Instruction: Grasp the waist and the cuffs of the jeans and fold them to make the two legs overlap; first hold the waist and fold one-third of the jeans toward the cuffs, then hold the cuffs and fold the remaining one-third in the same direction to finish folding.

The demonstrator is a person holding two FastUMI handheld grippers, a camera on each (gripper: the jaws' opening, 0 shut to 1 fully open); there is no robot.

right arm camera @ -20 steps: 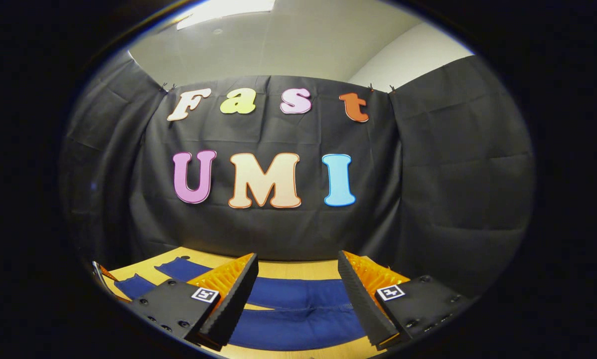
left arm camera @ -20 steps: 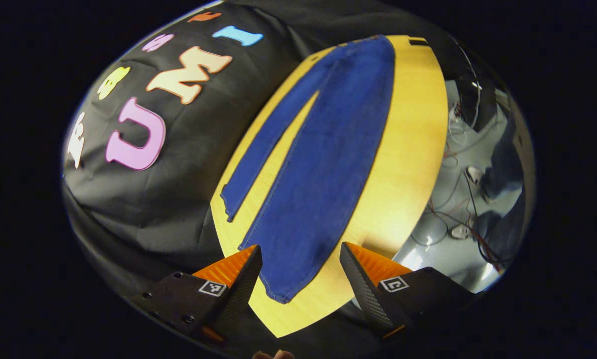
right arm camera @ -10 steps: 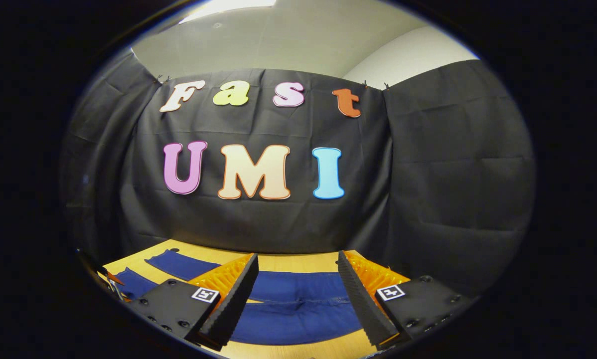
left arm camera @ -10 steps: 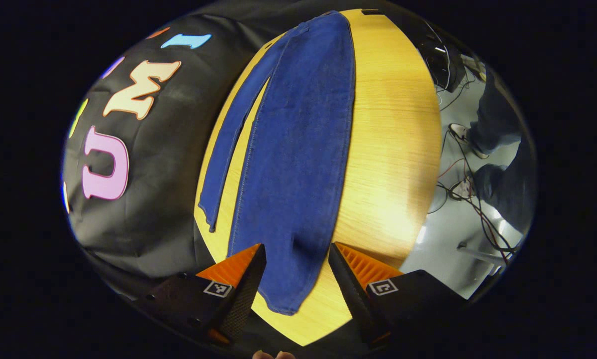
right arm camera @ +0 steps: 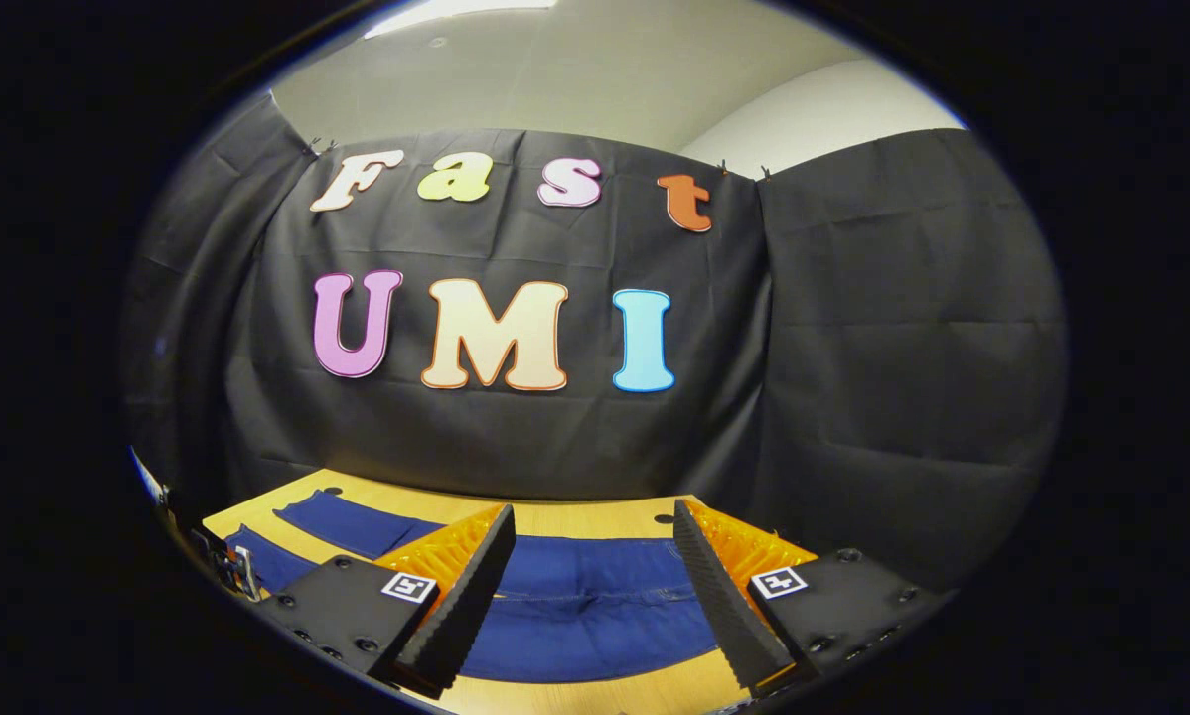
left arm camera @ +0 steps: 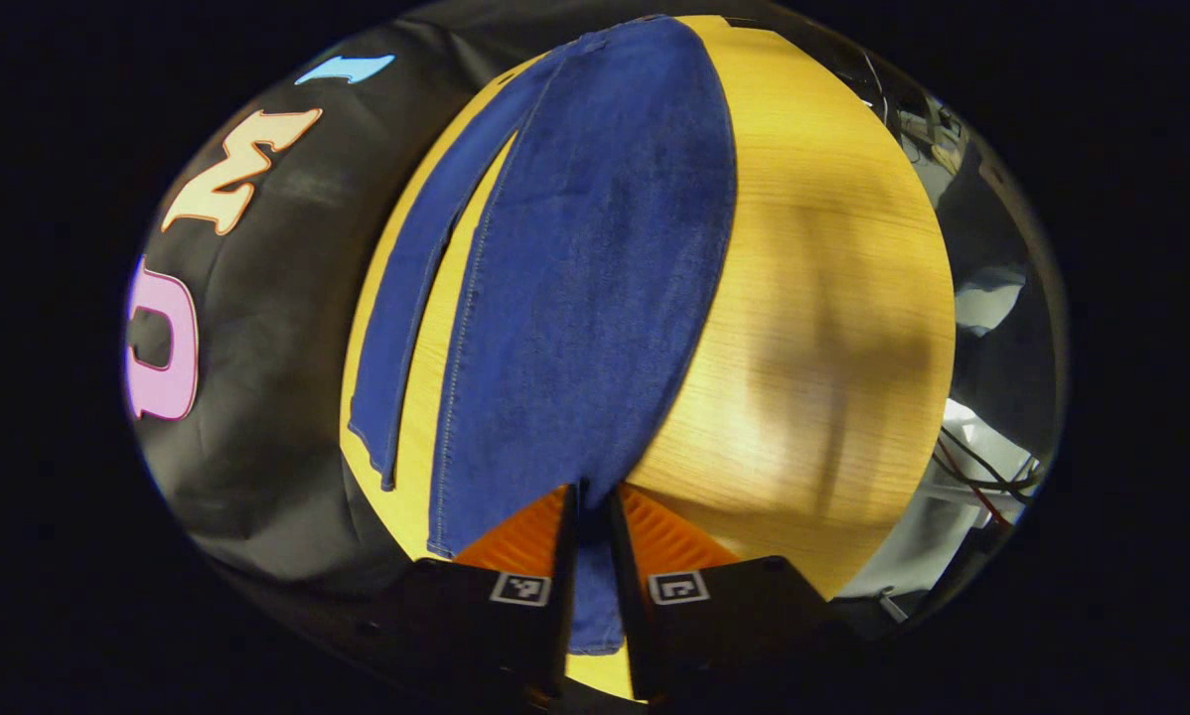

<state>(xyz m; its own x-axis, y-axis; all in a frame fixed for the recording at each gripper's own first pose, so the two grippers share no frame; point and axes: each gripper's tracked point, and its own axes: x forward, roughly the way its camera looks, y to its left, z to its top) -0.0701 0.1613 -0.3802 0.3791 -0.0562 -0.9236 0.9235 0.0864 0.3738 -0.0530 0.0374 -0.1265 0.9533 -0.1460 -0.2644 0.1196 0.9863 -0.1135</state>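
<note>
Lying flat on the wooden table (left arm camera: 814, 298), the jeans (left arm camera: 595, 268) spread both legs apart. Our left gripper (left arm camera: 592, 516) pinches the near leg's cuff between nearly closed fingers; our right gripper (right arm camera: 590, 566) hovers wide open, empty, above the jeans' waist end.

Wooden table (left arm camera: 814, 298), jeans (left arm camera: 595, 298) on top.
Spread flat lengthwise, legs apart, one along the far edge by the cloth wall; near side of the worktop bare.
</note>
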